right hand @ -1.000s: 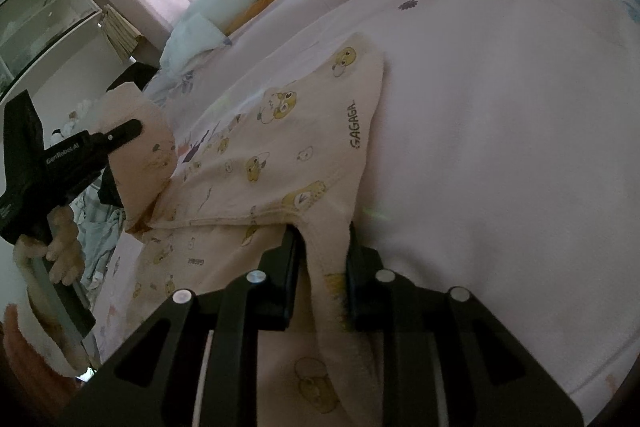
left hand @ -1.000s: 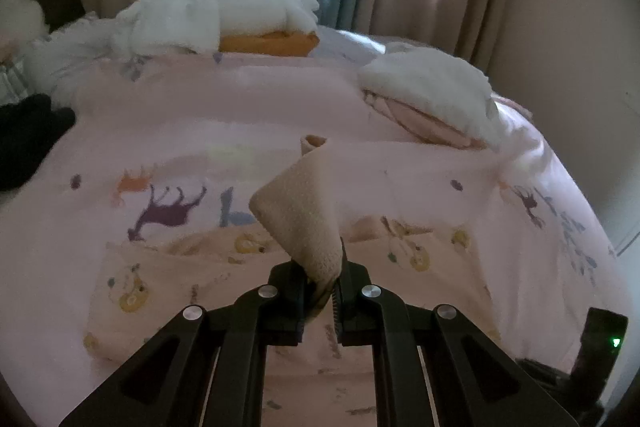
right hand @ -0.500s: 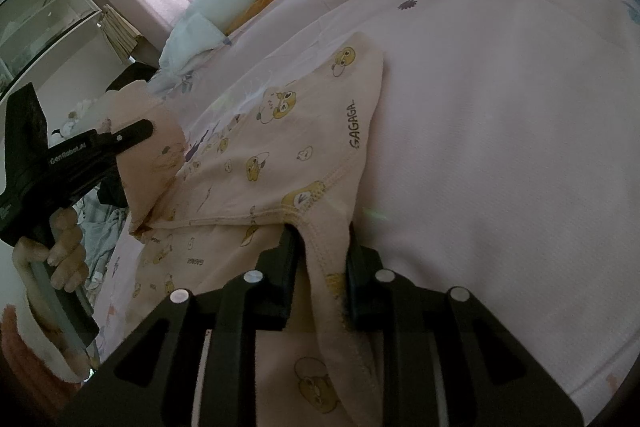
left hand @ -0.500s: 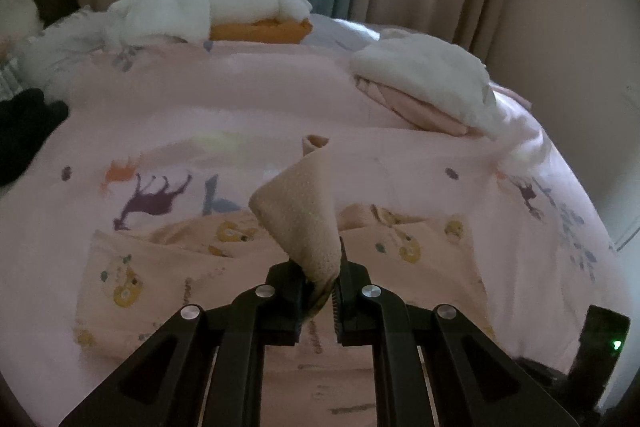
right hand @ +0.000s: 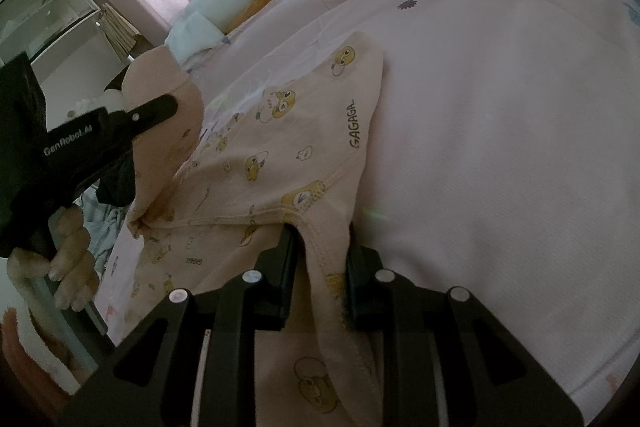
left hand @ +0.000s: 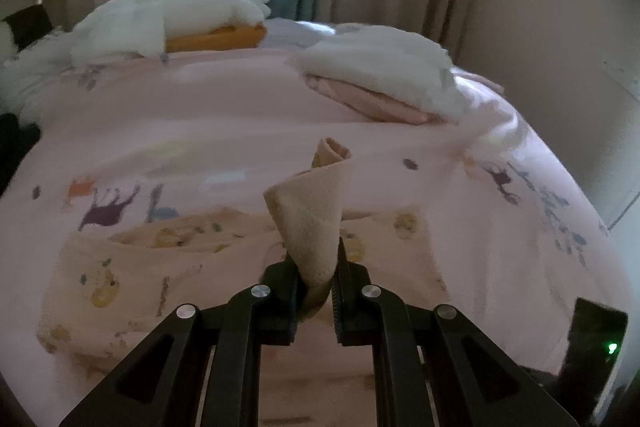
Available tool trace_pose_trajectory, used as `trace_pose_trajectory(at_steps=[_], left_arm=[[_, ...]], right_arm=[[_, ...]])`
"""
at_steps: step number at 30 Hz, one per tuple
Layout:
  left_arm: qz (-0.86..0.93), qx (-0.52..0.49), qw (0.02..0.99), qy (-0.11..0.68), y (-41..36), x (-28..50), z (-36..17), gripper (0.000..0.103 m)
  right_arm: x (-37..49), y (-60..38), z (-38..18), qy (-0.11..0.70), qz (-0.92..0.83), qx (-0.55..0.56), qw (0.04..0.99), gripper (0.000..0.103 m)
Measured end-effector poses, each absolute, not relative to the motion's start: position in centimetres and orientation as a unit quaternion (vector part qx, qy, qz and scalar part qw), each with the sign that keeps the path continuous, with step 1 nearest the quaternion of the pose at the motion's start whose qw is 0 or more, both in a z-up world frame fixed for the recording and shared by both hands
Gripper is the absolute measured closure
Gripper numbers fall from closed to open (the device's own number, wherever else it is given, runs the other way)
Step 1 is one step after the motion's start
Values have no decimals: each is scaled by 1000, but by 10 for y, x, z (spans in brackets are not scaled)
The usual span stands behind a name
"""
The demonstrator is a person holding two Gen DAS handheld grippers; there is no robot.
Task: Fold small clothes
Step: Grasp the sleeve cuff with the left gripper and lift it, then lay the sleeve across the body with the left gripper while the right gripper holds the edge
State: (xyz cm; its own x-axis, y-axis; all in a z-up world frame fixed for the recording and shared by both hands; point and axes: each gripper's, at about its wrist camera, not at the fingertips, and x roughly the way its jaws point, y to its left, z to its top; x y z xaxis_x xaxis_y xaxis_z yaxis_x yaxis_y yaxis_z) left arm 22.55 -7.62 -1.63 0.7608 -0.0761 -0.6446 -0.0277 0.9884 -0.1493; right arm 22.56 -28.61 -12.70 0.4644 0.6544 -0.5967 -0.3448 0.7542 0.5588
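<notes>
Readable in the right wrist view only. "GAGAGA" (right hand: 355,125) in dark capitals — printed on the peach garment (right hand: 304,147) with yellow cartoon faces, running along its edge. "GenRobot.AI" (right hand: 68,143) in white letters — on the black body of the left gripper (right hand: 152,113). A smaller dark print (right hand: 193,260) lower on the garment, upside down and too small to make out. Nothing legible in the left wrist view.

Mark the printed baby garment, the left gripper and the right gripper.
printed baby garment (right hand: 280,147), right wrist view, flat middle panel.
left gripper (left hand: 318,283), left wrist view, between fingertips, clamping a fabric fold.
right gripper (right hand: 322,259), right wrist view, between fingertips, gripping the hem.
</notes>
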Motion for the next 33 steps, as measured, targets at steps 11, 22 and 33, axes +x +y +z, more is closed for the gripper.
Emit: trace_pose_trajectory(at_steps=[11, 22, 33], left_arm=[[-46, -57, 934, 349, -115, 230, -22, 93], [-49, -29, 919, 390, -135, 233, -48, 93], [-70, -49, 892, 444, -137, 237, -68, 93]], right_arm=[[221, -290, -127, 410, 311, 193, 835, 81], [222, -294, -128, 415, 312, 203, 830, 81], [223, -293, -128, 417, 312, 206, 829, 81]])
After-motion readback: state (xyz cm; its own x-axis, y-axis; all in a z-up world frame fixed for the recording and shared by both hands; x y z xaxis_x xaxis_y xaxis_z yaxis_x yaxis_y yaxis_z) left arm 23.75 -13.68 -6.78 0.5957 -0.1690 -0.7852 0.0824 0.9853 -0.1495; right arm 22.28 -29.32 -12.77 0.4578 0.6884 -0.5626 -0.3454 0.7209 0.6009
